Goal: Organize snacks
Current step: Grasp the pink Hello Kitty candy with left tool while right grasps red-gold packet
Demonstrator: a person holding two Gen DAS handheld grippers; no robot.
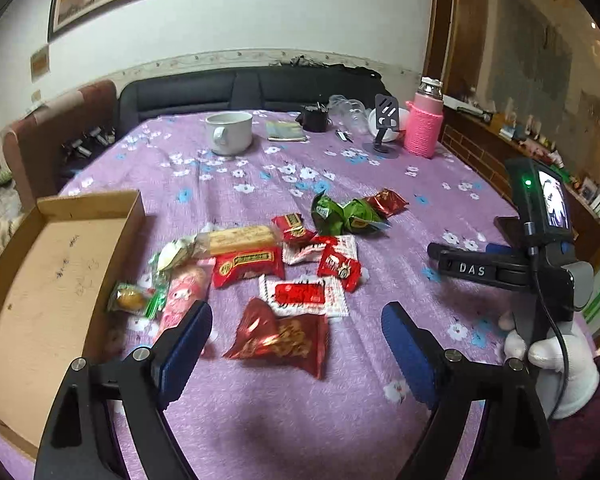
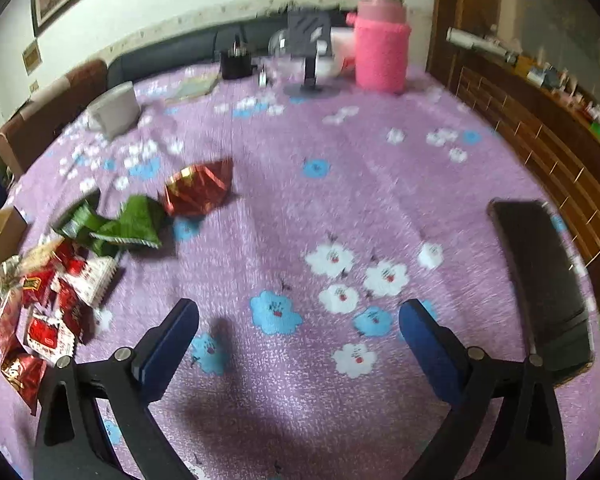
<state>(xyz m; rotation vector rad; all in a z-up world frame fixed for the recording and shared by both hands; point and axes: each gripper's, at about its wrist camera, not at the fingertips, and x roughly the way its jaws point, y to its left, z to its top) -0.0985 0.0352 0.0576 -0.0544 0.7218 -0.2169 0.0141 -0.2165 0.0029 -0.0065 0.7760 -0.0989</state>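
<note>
A heap of wrapped snacks lies on the purple flowered tablecloth (image 1: 284,160): a dark red foil packet (image 1: 280,336) nearest me, a red and white packet (image 1: 302,294), a red packet (image 1: 246,266), a long biscuit bar (image 1: 240,238), a pink packet (image 1: 180,296), two green packets (image 1: 342,212). An empty cardboard box (image 1: 40,300) stands to their left. My left gripper (image 1: 296,340) is open, its jaws either side of the dark red foil packet, above it. My right gripper (image 2: 298,334) is open and empty over bare cloth, right of the snacks (image 2: 52,300); its body shows in the left wrist view (image 1: 536,268).
At the far side stand a white mug (image 1: 229,133), a small book (image 1: 286,131), a black cup (image 1: 315,117), a phone stand (image 1: 384,128) and a pink flask (image 1: 424,124). A dark phone (image 2: 544,288) lies at the table's right edge. A sofa runs behind.
</note>
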